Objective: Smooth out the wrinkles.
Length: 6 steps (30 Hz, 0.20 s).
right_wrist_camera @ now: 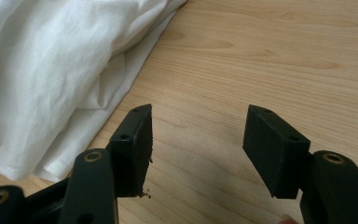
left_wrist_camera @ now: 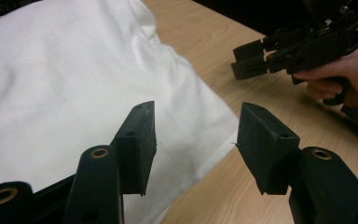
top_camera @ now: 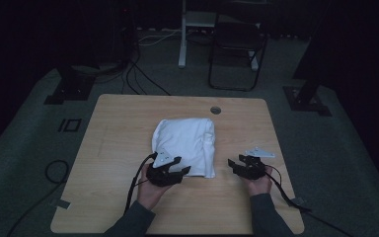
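Right now I see a folded white cloth (top_camera: 185, 145) lying near the middle of the wooden table (top_camera: 113, 148), a little toward my side. My left gripper (top_camera: 180, 167) sits at the cloth's near edge, its jaws spread apart with nothing between them; in the left gripper view the left gripper (left_wrist_camera: 193, 140) hangs over the cloth's (left_wrist_camera: 74, 93) near corner, one jaw above the fabric and the other over bare wood. My right gripper (top_camera: 235, 165) is off to the right of the cloth, apart from it, jaws likewise parted and empty. In the right gripper view the right gripper (right_wrist_camera: 196, 144) looks down on bare table (right_wrist_camera: 261, 60), with the cloth's (right_wrist_camera: 51, 70) layered, folded edge just beside its left jaw. The left gripper view also catches the right gripper (left_wrist_camera: 247, 58) farther off, held in a hand (left_wrist_camera: 349, 77). A small round hole (top_camera: 215, 110) sits near the table's far edge.
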### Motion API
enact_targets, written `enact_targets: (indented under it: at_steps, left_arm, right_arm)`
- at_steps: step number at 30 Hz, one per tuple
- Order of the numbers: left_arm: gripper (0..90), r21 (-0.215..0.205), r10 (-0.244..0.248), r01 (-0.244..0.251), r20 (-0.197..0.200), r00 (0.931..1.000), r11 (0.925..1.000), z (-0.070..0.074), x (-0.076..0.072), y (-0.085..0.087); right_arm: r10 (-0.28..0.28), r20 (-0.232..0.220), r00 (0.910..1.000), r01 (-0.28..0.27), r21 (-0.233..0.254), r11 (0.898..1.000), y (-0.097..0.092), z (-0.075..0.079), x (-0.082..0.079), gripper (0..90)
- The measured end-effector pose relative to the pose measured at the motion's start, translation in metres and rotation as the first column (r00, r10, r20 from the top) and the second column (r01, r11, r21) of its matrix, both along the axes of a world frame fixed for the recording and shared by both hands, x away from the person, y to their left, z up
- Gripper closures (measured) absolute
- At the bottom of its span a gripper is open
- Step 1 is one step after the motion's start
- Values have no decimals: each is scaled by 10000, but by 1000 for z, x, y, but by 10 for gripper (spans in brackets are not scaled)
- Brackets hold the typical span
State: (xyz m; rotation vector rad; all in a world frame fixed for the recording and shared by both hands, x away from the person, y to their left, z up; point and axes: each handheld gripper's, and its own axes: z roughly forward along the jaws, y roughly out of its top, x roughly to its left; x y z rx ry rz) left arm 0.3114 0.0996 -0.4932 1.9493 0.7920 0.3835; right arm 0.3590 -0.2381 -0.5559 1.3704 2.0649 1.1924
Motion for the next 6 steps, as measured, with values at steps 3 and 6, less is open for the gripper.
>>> enact_targets:
  at_steps: [3, 6]
  left_arm:
    - [473, -76, 119, -119, -49, 9999, 9999, 0, -1, 8]
    - [473, 50, 297, -297, -66, 9995, 9995, 0, -1, 15]
  right_arm:
    - [-47, -31, 10000, 47, -45, 10000, -1, -1, 0, 414]
    - [-48, -42, 10000, 47, -96, 9999, -2, -2, 0, 408]
